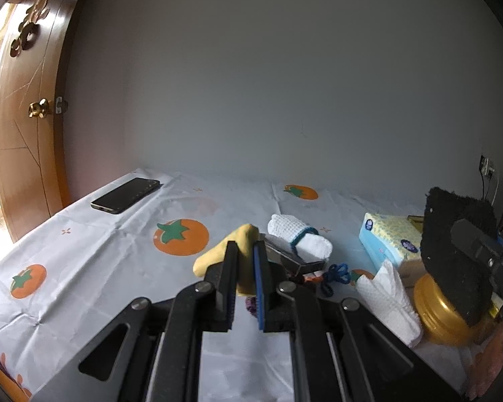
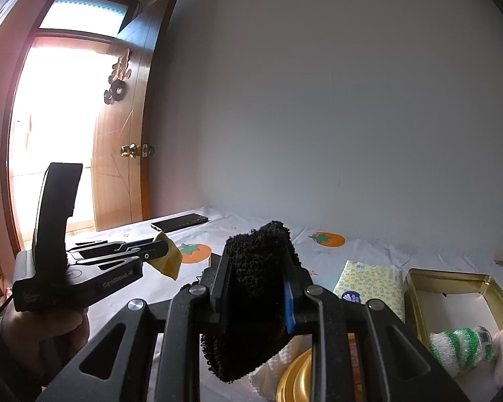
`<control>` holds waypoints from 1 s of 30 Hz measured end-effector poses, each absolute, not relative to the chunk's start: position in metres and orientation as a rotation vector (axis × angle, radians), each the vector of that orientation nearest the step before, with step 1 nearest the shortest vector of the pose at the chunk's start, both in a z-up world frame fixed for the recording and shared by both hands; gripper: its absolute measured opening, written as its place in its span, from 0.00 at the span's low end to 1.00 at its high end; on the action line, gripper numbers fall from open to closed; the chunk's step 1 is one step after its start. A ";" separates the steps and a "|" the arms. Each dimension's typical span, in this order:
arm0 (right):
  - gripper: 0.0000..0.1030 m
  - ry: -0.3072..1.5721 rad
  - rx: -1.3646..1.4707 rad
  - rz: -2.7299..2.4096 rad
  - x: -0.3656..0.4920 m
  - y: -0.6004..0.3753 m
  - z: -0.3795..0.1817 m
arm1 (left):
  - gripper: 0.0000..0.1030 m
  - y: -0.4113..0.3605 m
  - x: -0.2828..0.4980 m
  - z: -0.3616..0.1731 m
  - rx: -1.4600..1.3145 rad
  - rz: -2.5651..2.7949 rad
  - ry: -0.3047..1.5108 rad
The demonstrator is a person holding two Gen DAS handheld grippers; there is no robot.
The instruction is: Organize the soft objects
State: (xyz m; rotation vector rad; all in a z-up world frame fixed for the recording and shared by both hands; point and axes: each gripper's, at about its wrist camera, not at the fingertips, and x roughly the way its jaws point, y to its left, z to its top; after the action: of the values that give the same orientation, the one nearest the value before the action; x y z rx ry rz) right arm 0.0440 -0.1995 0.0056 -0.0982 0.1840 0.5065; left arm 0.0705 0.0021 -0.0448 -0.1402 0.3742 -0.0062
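My left gripper (image 1: 245, 246) is shut on a yellow cloth (image 1: 218, 256), held just above the table; in the right wrist view the same gripper (image 2: 164, 246) shows at the left with the yellow cloth (image 2: 171, 263) hanging from its tips. My right gripper (image 2: 258, 258) is shut on a black fuzzy cloth (image 2: 251, 301), which sticks out above and below the fingers. That black cloth (image 1: 452, 231) appears at the right of the left wrist view. A white knitted cloth with a teal band (image 1: 300, 239) lies on the table beyond the left gripper.
An open gold tin box (image 2: 409, 298) at the right holds a green-and-white striped cloth (image 2: 459, 345). A tissue pack (image 2: 372, 284), a gold lid (image 1: 442, 315), a white paper towel (image 1: 390, 301), blue yarn (image 1: 335, 276) and a phone (image 1: 125, 194) lie on the fruit-print tablecloth (image 1: 84, 268).
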 end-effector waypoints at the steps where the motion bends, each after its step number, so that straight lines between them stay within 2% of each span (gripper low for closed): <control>1: 0.25 0.180 -0.098 0.504 0.044 -0.200 0.006 | 0.06 0.000 0.071 -0.044 -0.142 -0.009 0.373; 19: 0.25 0.130 -0.078 0.479 0.039 -0.207 0.008 | 0.06 -0.047 0.074 -0.014 -0.088 -0.022 0.311; 30: 0.25 0.108 -0.072 0.470 0.036 -0.207 0.008 | 0.06 -0.059 0.081 -0.021 -0.078 -0.015 0.315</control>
State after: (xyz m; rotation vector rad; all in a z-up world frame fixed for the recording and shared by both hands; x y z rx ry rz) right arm 0.0355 -0.2074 0.0077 -0.0716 0.1080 0.4696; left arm 0.0805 -0.0589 -0.0206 -0.0780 0.3150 -0.0149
